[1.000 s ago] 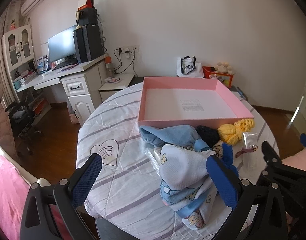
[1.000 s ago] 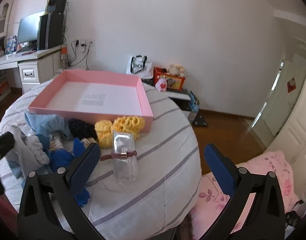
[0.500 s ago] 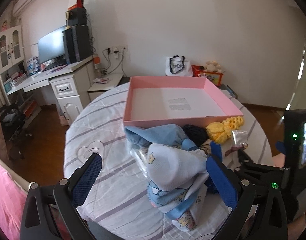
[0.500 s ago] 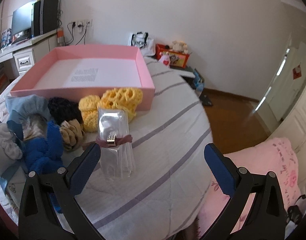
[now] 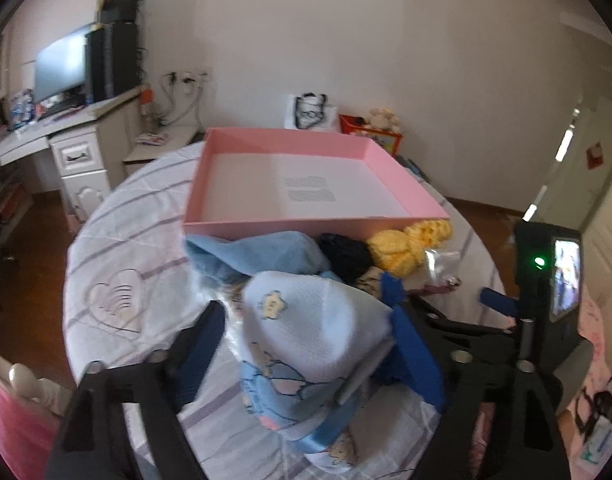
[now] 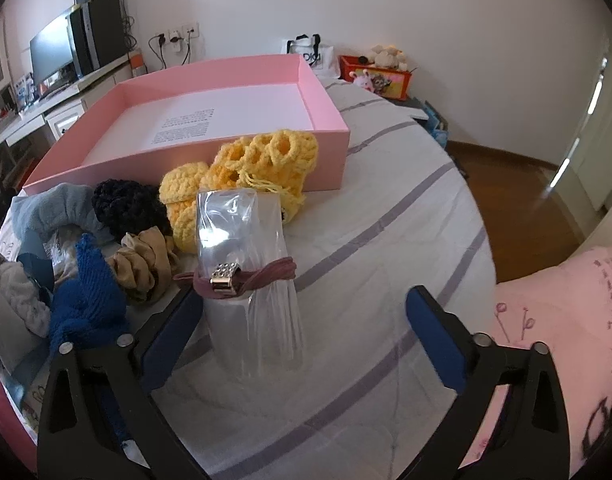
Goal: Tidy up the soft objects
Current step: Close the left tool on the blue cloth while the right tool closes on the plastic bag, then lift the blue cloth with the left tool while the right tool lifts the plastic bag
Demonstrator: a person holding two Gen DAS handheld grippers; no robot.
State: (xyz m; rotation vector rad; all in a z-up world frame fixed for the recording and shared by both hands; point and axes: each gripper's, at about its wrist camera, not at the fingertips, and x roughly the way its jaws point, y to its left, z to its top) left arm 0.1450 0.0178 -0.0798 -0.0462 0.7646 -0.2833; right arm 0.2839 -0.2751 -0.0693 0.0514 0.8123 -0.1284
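A white-and-blue baby garment (image 5: 314, 328) lies on top of a heap of soft things at the near side of the round table. My left gripper (image 5: 308, 344) straddles it. Its jaws are closing, the right finger against the cloth and the left finger just clear. My right gripper (image 6: 304, 328) stands wide, its jaws closing slightly. A clear plastic bag with a mauve hair band (image 6: 246, 280) sits between them, near the left finger. Yellow crochet pieces (image 6: 258, 168), a black scrunchie (image 6: 126, 204), a tan scrunchie (image 6: 146, 264) and a blue knit (image 6: 86, 300) lie before the empty pink box (image 6: 318, 92).
The striped tablecloth (image 6: 386, 220) drops off at the round edge on the right, above wooden floor (image 6: 506, 184). Pink bedding (image 6: 566, 300) is at the near right. A desk with a monitor (image 5: 62, 68) stands at the back left. A white bag (image 5: 310, 112) leans on the wall.
Both grippers have sunk and tilted down toward the table. The left jaws have narrowed around the baby garment. The right gripper has come closer to the plastic bag.
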